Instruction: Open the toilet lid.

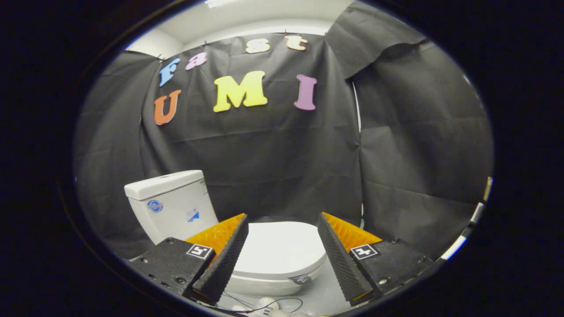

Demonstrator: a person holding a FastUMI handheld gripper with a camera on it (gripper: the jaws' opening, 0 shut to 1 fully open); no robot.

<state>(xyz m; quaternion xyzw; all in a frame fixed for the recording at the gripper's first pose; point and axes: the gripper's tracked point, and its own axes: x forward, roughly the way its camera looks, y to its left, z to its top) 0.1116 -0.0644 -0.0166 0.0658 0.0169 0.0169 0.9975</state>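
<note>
**Lid down, jaws wide**

The white lid (282,246) lies flat and closed on the toilet (273,281), smooth and glossy, its rounded front edge overhanging the bowl. The gripper (282,233) hovers above the lid with its jaws spread wide, holding nothing, the lid showing between them. The tank (172,204) stands behind the lid, to its left, against the black cloth wall (273,158).

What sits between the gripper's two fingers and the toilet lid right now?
Nothing. In the gripper view the open gripper frames the closed toilet lid, which lies beyond the fingers untouched, with bare air between. The tank stands behind the lid.
</note>
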